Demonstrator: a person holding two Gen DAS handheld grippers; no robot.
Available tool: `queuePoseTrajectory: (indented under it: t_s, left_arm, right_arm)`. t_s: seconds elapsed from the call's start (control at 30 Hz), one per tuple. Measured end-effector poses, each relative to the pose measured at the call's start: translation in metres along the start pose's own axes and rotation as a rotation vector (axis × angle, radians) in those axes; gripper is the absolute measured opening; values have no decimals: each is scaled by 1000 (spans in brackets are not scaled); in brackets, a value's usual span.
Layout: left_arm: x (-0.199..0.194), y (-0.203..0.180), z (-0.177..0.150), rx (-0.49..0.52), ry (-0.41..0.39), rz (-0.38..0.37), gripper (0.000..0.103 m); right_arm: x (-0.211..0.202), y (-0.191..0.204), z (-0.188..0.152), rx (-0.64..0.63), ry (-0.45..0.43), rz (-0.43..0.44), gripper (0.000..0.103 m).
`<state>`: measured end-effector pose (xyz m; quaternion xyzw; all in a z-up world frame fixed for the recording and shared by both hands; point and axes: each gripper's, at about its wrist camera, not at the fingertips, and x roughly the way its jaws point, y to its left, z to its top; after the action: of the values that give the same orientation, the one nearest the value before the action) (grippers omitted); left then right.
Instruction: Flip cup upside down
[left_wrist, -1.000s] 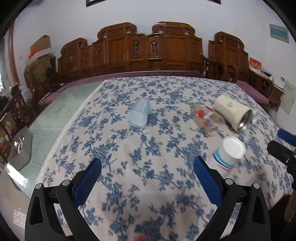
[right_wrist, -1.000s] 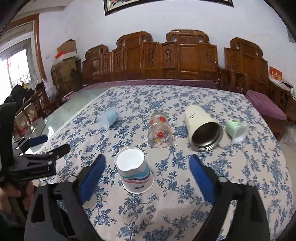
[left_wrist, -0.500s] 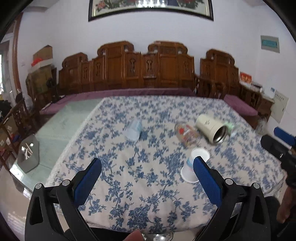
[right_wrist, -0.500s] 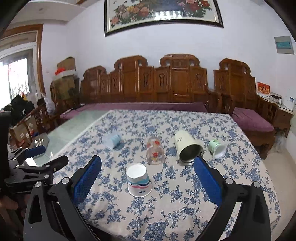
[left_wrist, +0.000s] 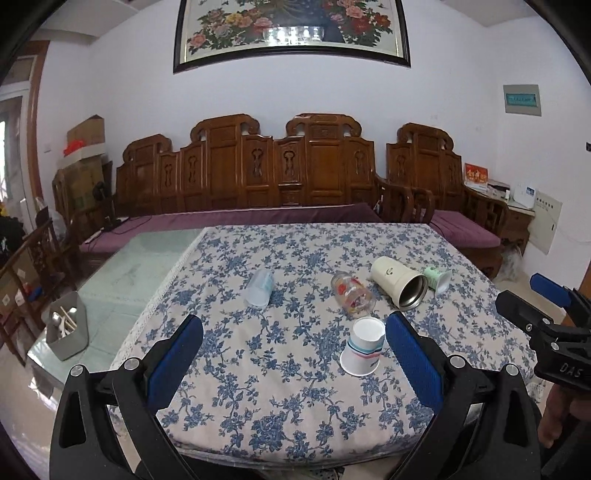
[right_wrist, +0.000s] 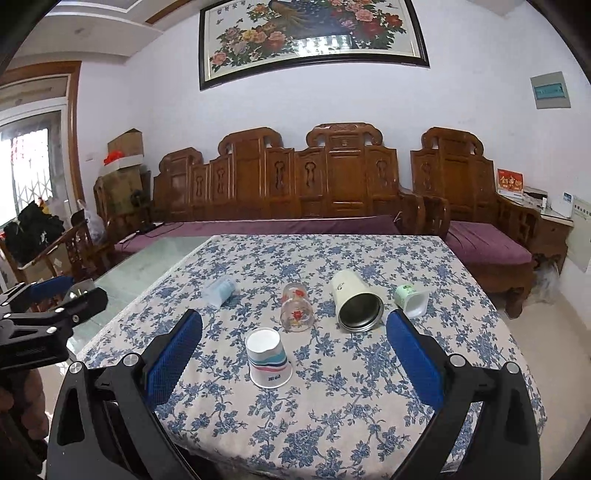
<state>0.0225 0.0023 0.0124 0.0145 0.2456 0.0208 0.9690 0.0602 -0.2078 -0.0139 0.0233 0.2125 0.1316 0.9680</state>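
A striped paper cup (left_wrist: 362, 346) (right_wrist: 268, 357) stands upside down on the blue floral tablecloth (left_wrist: 280, 384) (right_wrist: 332, 406), near the table's front. My left gripper (left_wrist: 293, 363) is open and empty, held back from the front edge of the table. My right gripper (right_wrist: 293, 360) is open and empty, also back from the table, with the paper cup between its fingers in view but far ahead. Each gripper shows at the edge of the other's view.
Lying on their sides behind the paper cup: a clear plastic cup (left_wrist: 260, 288) (right_wrist: 221, 291), a glass with red flowers (left_wrist: 352, 299) (right_wrist: 296, 308), a cream steel tumbler (left_wrist: 399, 281) (right_wrist: 356, 301) and a small green cup (left_wrist: 437, 278) (right_wrist: 412, 299). A grey holder (left_wrist: 66, 330) stands on the glass table at left. Wooden benches line the far wall.
Both grippers have pulled back and up from the table. The cups now look smaller and farther away. Nothing on the table has moved.
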Motion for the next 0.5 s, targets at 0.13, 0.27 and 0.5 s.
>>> queuePoseTrajectory:
  t_s: [0.13,0.27,0.5]
  left_arm:
    - [-2,0,1,-5,-4,-2,95]
    - [-3,1,0,-8,-8,3,95]
    - [-3,1,0,-9,-5,5,95]
  right_arm:
    - [-1,-2,0,3,-2,-3,100]
    - [-1,-3,0,5,-1,-1,100]
    - [-1,-3,-1,6,4,5,100]
